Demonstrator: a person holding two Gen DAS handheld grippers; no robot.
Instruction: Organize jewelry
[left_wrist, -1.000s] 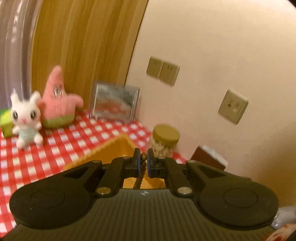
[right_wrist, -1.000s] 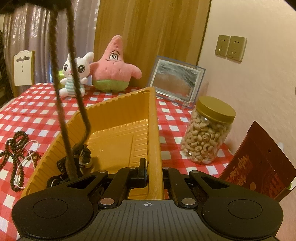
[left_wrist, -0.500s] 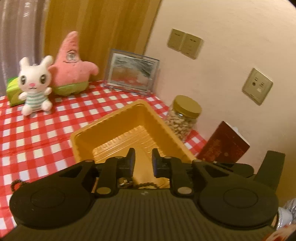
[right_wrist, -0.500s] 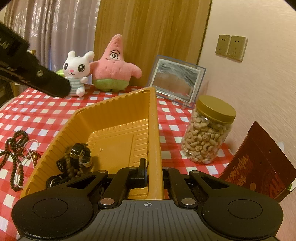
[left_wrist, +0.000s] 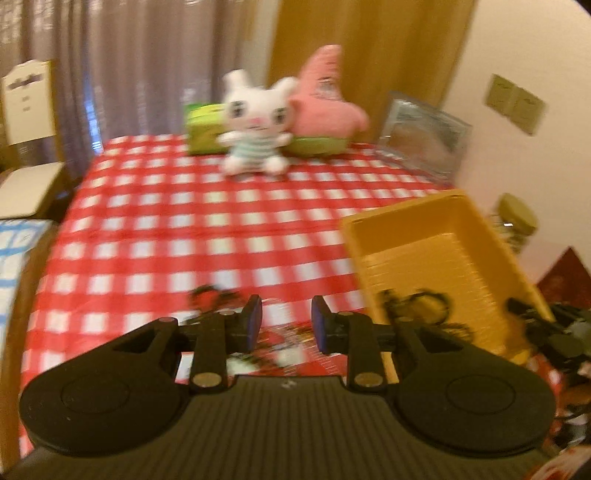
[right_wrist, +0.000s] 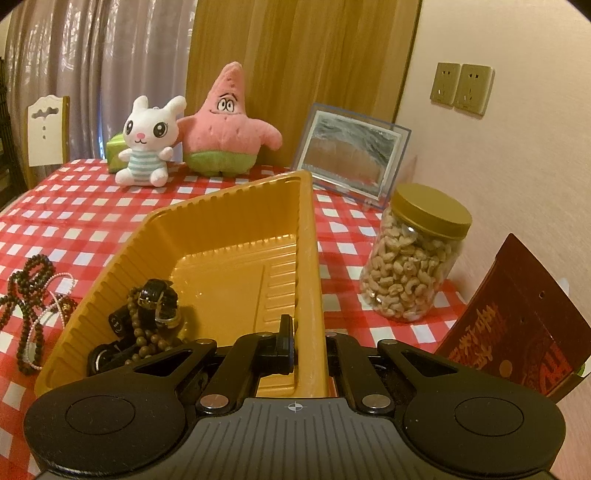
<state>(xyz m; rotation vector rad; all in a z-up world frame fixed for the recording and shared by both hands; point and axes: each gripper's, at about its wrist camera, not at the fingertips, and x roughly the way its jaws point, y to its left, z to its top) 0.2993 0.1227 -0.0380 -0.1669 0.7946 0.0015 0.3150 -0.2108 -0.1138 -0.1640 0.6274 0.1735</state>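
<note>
Right tongs (right_wrist: 308, 347) clamped on the yellow tray (right_wrist: 314, 258) rim, left tongs (left_wrist: 286, 326) just parting, empty, over open checkered counter (left_wrist: 184, 240) beside loose beads (right_wrist: 29, 291).

We see a ribbed yellow plastic tray (right_wrist: 236, 258) holding a heap of brown bead strands and dark rings (right_wrist: 147, 317) in its near left corner; dark bead necklaces (right_wrist: 29, 295) lie tangled on the checkered counter just beside it.

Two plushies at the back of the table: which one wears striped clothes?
The white bunny plush, in a teal-and-white striped outfit. The pink starfish plush beside it has green shorts, no stripes.
</note>
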